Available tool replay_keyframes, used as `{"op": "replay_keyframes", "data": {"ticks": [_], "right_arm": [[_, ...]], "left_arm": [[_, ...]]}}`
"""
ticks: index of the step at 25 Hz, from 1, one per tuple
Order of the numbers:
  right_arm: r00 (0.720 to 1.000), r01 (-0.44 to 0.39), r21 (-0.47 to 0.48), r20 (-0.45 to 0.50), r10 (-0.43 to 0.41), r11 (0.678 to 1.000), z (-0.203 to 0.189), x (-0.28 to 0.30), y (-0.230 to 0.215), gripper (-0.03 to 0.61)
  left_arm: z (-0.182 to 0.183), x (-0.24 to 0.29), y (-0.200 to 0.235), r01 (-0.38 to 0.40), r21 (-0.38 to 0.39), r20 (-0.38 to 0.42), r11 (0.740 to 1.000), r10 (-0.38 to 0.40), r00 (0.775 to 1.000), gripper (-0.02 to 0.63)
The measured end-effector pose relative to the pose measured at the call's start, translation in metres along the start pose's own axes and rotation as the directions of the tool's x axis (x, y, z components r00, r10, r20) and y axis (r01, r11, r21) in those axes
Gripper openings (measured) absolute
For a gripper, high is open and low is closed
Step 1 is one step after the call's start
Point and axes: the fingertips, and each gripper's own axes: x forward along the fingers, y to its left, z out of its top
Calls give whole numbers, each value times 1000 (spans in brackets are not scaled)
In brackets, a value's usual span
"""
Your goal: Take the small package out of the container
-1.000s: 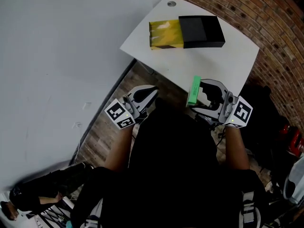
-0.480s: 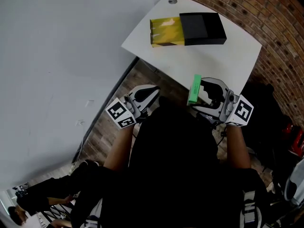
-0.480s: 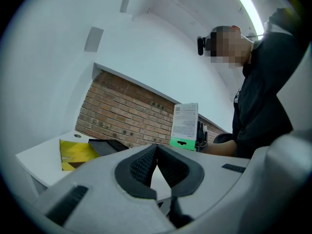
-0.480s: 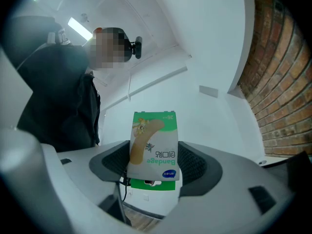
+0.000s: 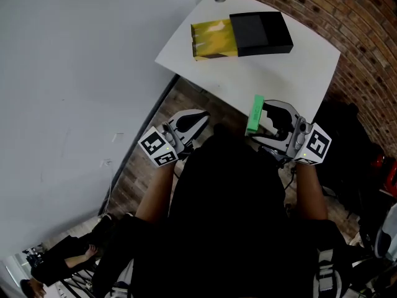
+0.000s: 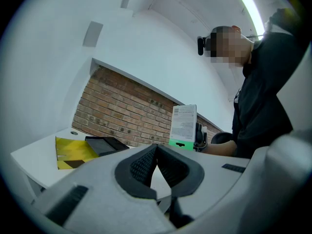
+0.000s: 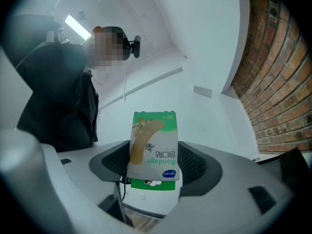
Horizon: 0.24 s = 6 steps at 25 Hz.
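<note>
The small package (image 5: 254, 115), a green and white bandage box, stands upright between the jaws of my right gripper (image 5: 265, 120), which is shut on it, just off the table's near edge. In the right gripper view the package (image 7: 155, 147) fills the gap between both pads of that gripper (image 7: 155, 165). The container (image 5: 242, 35), a black box with a yellow sleeve end, lies on the white table (image 5: 273, 79) farther away. My left gripper (image 5: 193, 120) hangs beside the table's near corner with its jaws together and nothing between them. From the left gripper (image 6: 156, 152) view the package (image 6: 184, 126) shows at the right and the container (image 6: 87, 149) at the left.
A brick wall (image 5: 360, 48) curves behind and to the right of the table. A white wall (image 5: 74, 73) fills the left. Wooden floor (image 5: 139, 166) shows below the table's edge. Another person's legs (image 5: 68, 256) are at the bottom left.
Both grippers and the package keep their places. The head view has shifted slightly, and the person at the bottom left has moved on.
</note>
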Motion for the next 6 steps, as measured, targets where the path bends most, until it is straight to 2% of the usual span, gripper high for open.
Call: {"op": "replay_keyframes", "data": {"ticks": [6], "right_arm": [[1000,23,14,9,-23,1000,-2,4,-9,308]], "left_arm": [[-2,-1,6,5,-12,-5,1000,-5,1000,15]]}}
